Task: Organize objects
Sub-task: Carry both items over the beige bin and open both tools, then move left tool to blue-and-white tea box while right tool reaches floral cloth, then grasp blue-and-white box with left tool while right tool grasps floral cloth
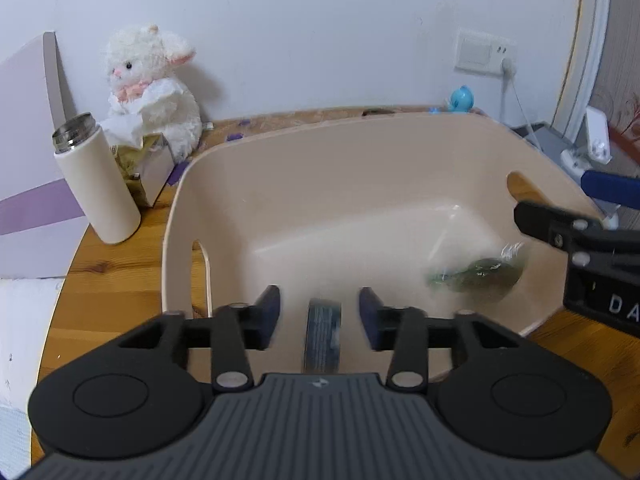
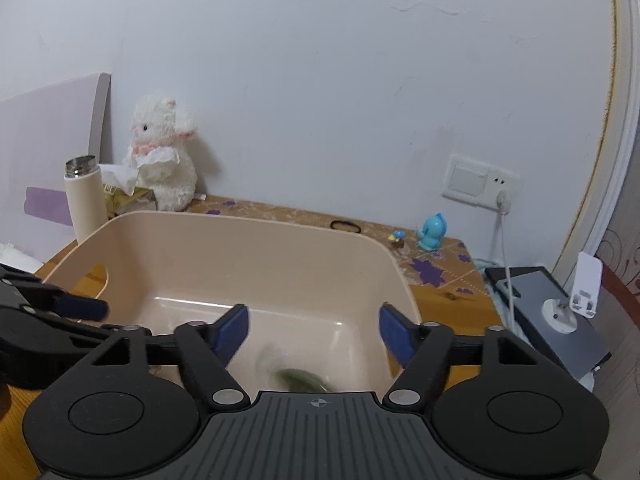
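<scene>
A beige plastic basket (image 1: 304, 152) with handle cut-outs stands on the wooden table; it also shows in the right wrist view (image 2: 240, 248). My left gripper (image 1: 319, 308) is open above the basket's near side. A dark roll of tape (image 1: 322, 336), blurred, sits between its fingers without touching them. A clear bag with green contents (image 1: 476, 272), also blurred, lies in the basket's right part; it shows in the right wrist view (image 2: 298, 376). My right gripper (image 2: 312, 330) is open and empty over the basket.
A white thermos (image 1: 96, 184), a tissue box (image 1: 150, 168) and a white plush lamb (image 1: 154, 88) stand at the back left. A blue toy (image 2: 431, 232), a small figurine (image 2: 397, 238) and a black hair tie (image 2: 346, 225) lie at the back right. A wall socket (image 2: 478, 180) has a cable plugged in.
</scene>
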